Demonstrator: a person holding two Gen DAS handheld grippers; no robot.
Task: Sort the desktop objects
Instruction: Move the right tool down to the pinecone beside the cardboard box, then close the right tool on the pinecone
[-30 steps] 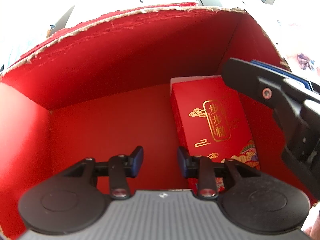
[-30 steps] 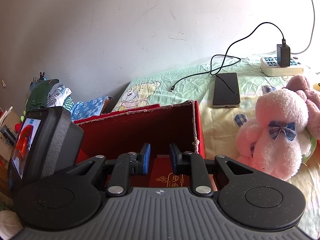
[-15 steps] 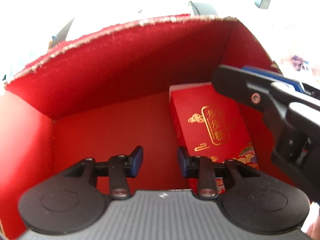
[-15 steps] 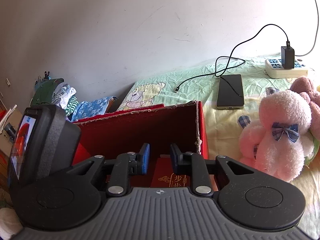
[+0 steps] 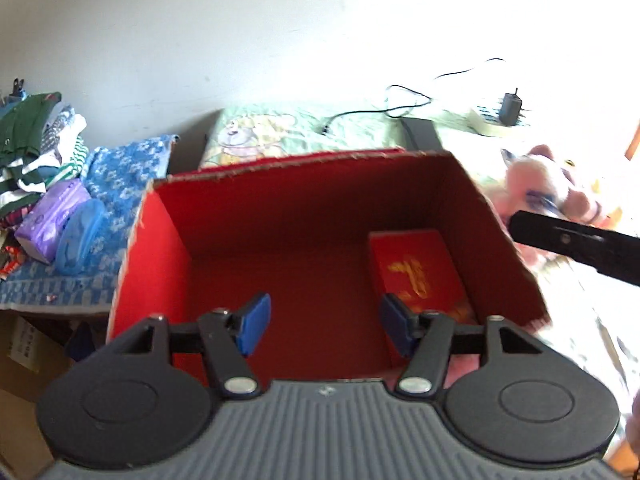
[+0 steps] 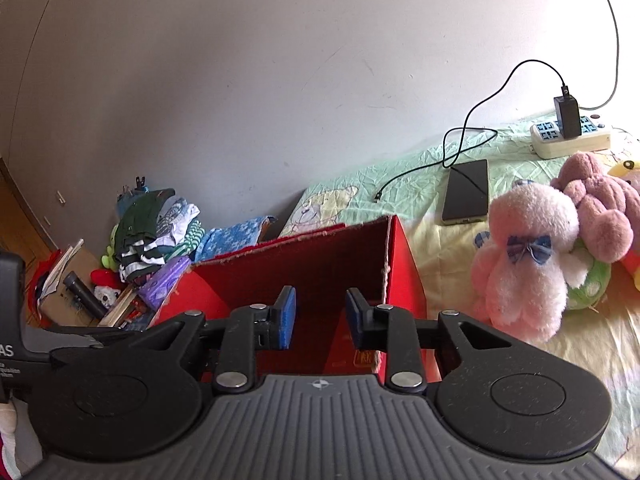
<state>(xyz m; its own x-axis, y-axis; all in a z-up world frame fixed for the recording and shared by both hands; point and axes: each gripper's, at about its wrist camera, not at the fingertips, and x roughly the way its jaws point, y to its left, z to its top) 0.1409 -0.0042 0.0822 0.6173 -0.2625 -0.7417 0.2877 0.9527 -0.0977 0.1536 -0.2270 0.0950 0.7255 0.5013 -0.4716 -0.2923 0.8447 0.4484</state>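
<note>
Open, empty right tongs (image 6: 320,322) hover over a red box (image 6: 404,268) on a bed. A pink plush bear (image 6: 528,264) sits right; a phone (image 6: 466,192) lies farther back.

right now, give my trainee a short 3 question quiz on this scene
1. True or false: the red cardboard box is empty.
2. Which toy lies nearest the box? A) pink plush bear B) yellow duck C) toy car
3. Fill in: the left gripper is ____ and holds nothing.

Key: 1 false, a red packet with gold print lies inside by the right wall. 2 A. 3 open.
</note>
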